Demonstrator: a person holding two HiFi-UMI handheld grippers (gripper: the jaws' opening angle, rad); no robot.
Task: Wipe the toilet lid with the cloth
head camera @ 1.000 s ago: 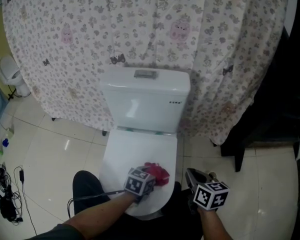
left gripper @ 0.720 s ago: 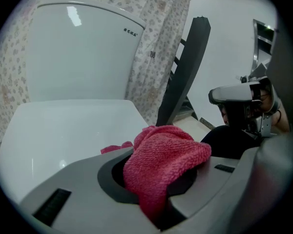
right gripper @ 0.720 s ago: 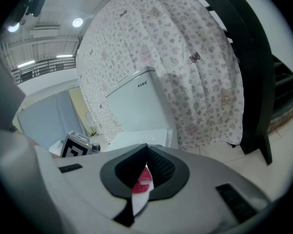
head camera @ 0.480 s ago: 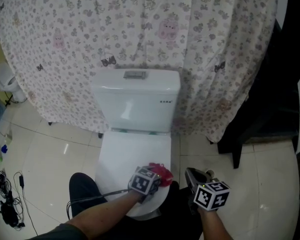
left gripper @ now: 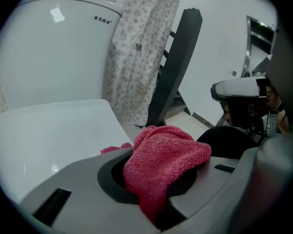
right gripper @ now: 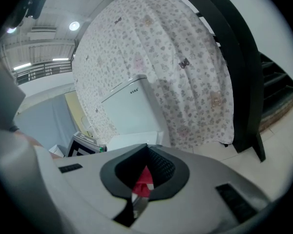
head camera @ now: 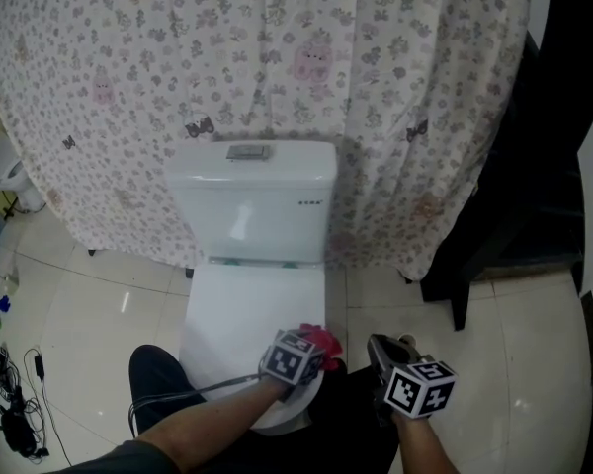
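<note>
Red cloth (head camera: 323, 340), pinched in the left tongs (head camera: 308, 355), presses on the near right edge of the lid (head camera: 247, 304) for wiping, while the right tongs (head camera: 380, 348) idle beside it, pressed together and empty, cistern (head camera: 252, 200) beyond.

Cloth (head camera: 321, 340) on toilet lid (head camera: 245, 309) front-R edge; tank (head camera: 249, 210) behind lid, curtain (head camera: 277, 57) behind tank.

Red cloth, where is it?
In the head view the cloth is pinched in the left gripper, at the front right edge of the white toilet lid.
</note>
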